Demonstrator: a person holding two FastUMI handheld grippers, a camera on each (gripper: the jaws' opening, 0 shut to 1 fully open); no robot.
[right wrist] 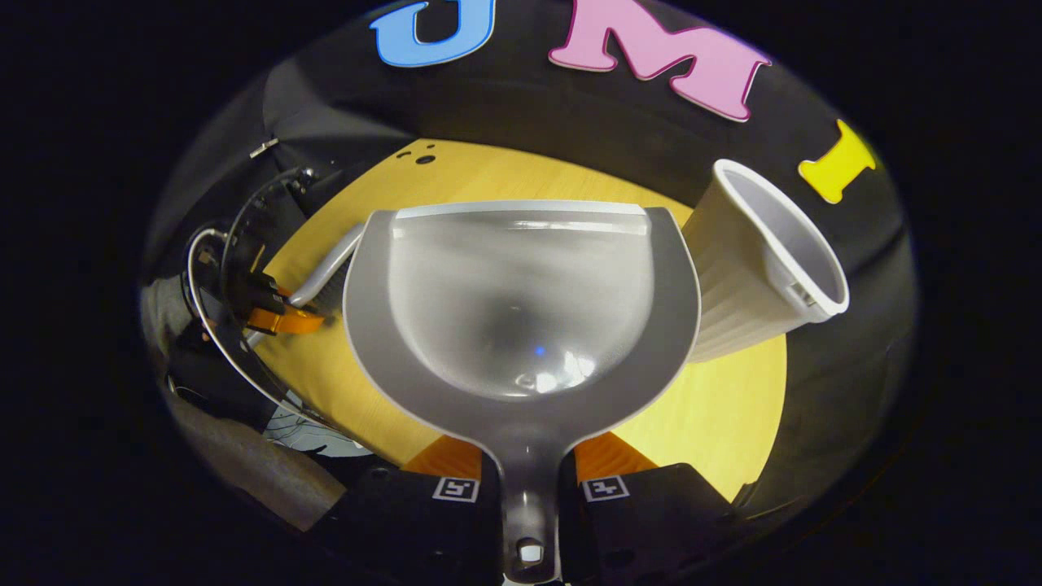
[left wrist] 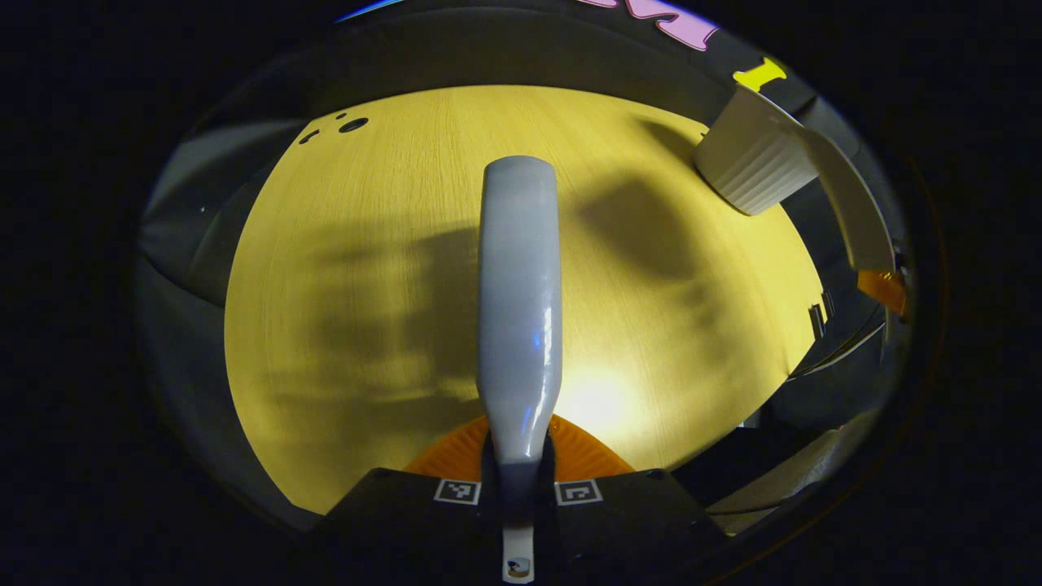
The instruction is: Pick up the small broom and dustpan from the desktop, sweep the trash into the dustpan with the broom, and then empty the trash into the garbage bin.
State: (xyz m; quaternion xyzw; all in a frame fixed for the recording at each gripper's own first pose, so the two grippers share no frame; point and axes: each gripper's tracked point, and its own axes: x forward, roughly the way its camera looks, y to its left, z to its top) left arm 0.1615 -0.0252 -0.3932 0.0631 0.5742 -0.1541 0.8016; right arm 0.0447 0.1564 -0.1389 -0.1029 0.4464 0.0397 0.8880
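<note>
Currently my left gripper (left wrist: 518,480) clenches the broom (left wrist: 519,301) over the desktop (left wrist: 366,268); my right gripper (right wrist: 529,488) clenches the dustpan (right wrist: 521,309) handle, garbage bin (right wrist: 765,260) just right.

Surface (left wrist: 358,268): pale yellow wood grain, lit brightly from above, soft shadows across it, small dark holes (left wrist: 352,124) near far edge. Wall (right wrist: 505,106): black cloth behind.

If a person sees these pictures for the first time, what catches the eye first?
In the right gripper view, the grey dustpan held by its handle takes the middle, with the white ribbed bin close at its right. In the left gripper view, the broom stretches forward over the yellow desktop.
</note>
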